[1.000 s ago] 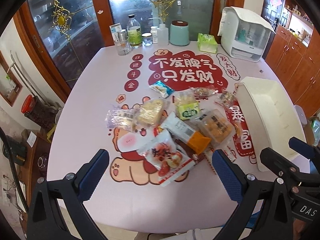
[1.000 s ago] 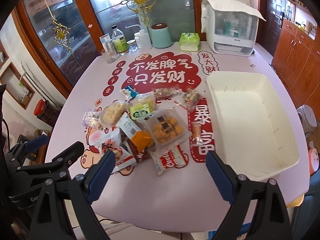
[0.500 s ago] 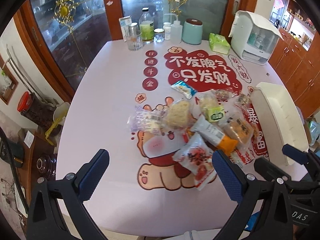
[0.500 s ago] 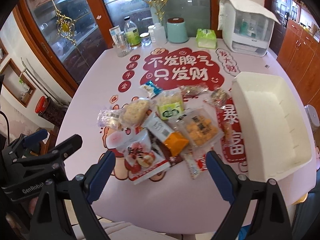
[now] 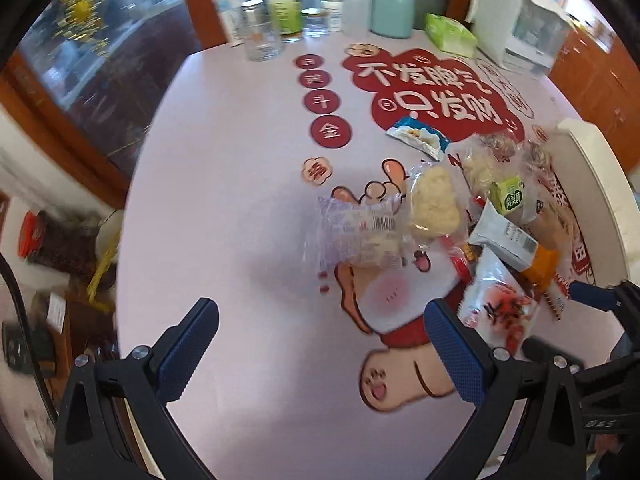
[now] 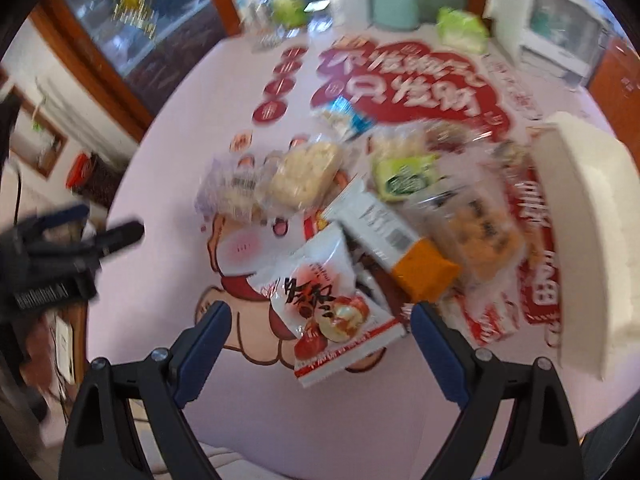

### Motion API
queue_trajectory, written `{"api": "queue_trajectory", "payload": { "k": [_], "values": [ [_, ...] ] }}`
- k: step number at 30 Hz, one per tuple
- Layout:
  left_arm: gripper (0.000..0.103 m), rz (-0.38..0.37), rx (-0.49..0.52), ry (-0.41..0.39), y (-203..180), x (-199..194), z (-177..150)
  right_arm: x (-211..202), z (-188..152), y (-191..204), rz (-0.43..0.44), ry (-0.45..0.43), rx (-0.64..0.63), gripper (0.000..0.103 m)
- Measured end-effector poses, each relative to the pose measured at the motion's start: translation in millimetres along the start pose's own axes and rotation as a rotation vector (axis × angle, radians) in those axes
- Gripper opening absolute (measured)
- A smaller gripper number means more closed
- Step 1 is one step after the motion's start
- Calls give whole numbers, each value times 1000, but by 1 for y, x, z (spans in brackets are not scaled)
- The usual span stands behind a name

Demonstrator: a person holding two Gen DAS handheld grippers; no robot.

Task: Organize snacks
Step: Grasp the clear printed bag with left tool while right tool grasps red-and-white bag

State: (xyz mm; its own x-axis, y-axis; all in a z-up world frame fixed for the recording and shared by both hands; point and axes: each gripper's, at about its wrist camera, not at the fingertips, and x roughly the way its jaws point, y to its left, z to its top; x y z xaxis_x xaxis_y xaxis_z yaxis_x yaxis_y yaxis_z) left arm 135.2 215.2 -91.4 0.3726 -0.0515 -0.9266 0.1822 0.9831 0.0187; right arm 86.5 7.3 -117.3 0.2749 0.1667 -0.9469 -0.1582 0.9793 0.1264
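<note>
Right wrist view: right tool (image 6: 320,328) spread wide, nothing held, above the red-and-white packet (image 6: 332,300). Left tool (image 5: 320,340) likewise spread over bare counter (image 5: 224,184). Snacks (image 5: 460,216) heaped beside the white bin (image 5: 600,200). Risk: overlapping, slippery wrappers; a pinch may drag neighbours or slip.

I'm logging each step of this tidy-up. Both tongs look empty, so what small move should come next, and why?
Probably ease the right tongs forward and down onto the red-and-white snack packet. They are open and empty, that packet lies nearest between the fingers, atop the pile, and the white bin waits to the right. The left tongs are open over bare tablecloth.
</note>
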Motion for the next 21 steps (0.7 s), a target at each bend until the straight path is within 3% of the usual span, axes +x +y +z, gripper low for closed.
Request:
{"api": "queue_trajectory", "payload": {
  "k": [4, 11, 16, 18, 20, 21],
  "values": [
    [102, 6, 183, -38, -3, 27, 17, 36, -1, 6, -51, 36, -76, 92],
    [102, 30, 603, -47, -28, 74, 32, 69, 3, 9, -63, 86, -151, 92],
    [102, -21, 729, -28, -44, 96, 37, 79, 4, 16, -103, 96, -198, 92],
    [102, -29, 770, -22, -50, 102, 37, 79, 5, 18, -103, 88, -198, 87],
    [102, -37, 801, -8, -53, 107, 36, 78, 5, 21, -101, 83, -200, 73],
    [101, -39, 815, 1, -55, 110, 35, 78, 6, 22, -100, 88, -197, 73]
  ]
}}
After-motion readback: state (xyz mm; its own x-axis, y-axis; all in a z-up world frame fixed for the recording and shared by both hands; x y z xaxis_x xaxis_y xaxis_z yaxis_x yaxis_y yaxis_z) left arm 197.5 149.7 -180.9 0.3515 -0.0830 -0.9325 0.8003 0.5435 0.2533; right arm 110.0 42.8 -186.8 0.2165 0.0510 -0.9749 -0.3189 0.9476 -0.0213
